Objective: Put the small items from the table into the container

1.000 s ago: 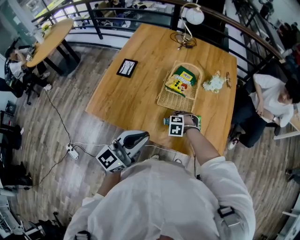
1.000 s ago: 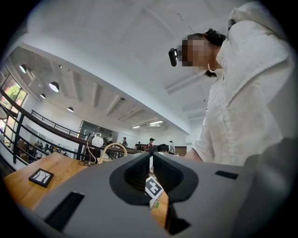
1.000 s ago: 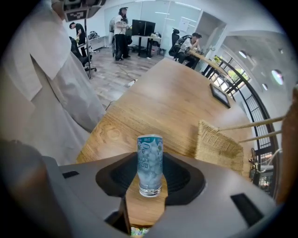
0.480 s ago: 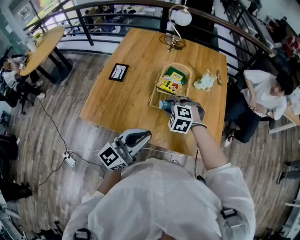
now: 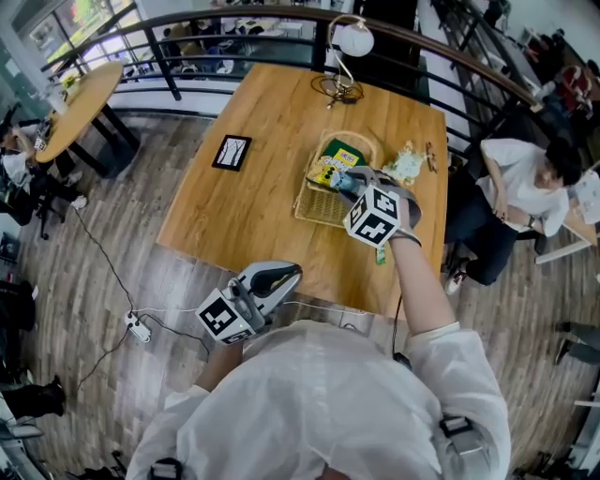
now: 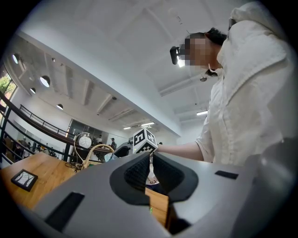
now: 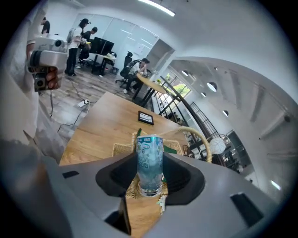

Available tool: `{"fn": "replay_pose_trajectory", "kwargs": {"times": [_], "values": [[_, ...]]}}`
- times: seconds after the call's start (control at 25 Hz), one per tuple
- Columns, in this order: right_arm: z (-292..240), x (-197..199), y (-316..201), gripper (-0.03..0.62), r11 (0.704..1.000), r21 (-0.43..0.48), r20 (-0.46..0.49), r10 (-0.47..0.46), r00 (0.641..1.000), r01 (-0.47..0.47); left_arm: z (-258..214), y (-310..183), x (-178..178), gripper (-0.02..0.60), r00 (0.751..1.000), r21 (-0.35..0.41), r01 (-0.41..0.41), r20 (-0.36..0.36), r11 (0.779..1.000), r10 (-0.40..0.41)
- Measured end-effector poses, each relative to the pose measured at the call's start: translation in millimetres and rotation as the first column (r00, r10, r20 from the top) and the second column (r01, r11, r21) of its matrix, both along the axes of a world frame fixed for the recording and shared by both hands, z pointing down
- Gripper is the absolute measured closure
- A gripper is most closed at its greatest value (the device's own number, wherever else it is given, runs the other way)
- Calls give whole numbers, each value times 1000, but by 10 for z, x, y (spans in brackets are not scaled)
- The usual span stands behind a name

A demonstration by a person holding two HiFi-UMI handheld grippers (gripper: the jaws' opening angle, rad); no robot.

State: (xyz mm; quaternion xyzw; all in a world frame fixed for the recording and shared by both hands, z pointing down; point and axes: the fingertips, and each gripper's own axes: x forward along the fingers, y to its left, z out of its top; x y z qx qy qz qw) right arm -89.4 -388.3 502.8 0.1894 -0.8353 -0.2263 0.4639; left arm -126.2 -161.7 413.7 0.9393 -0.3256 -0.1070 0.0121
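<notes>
Clamped in right gripper (image 7: 150, 173): small blue-labelled bottle (image 7: 150, 155), wicker basket (image 7: 122, 148) below and beyond jaws. Left gripper (image 6: 150, 169) jaws pressed together.

Grey wood-plank floor (image 5: 159, 150), black railing (image 5: 234, 13), round side table (image 5: 84, 103)

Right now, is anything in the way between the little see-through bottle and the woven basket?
Nothing visible. The right gripper holds the small clear blue-labelled bottle above the woven wicker basket; the green-and-yellow snack packet inside leaves bare space.
</notes>
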Motion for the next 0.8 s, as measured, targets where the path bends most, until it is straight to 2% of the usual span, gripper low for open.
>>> {"fn": "replay_pose_trajectory", "kwargs": {"times": [0.12,0.32,0.68,0.8], "values": [[-54,33,-256,419,994,-5,59,108,992,-108,-12,5,0,571,1000,-1,-1,-2,1000,1],[-24,2,-470,399,979,-41,145,205,968,-201,-9,10,16,571,1000,-3,-2,-3,1000,2],[-52,157,-423,398,978,-8,148,208,967,-209,6,-26,4,574,1000,1,17,7,1000,-17],[-67,232,-421,398,975,-8,163,221,962,-222,-38,-15,16,574,1000,2,-5,-24,1000,5]]}}
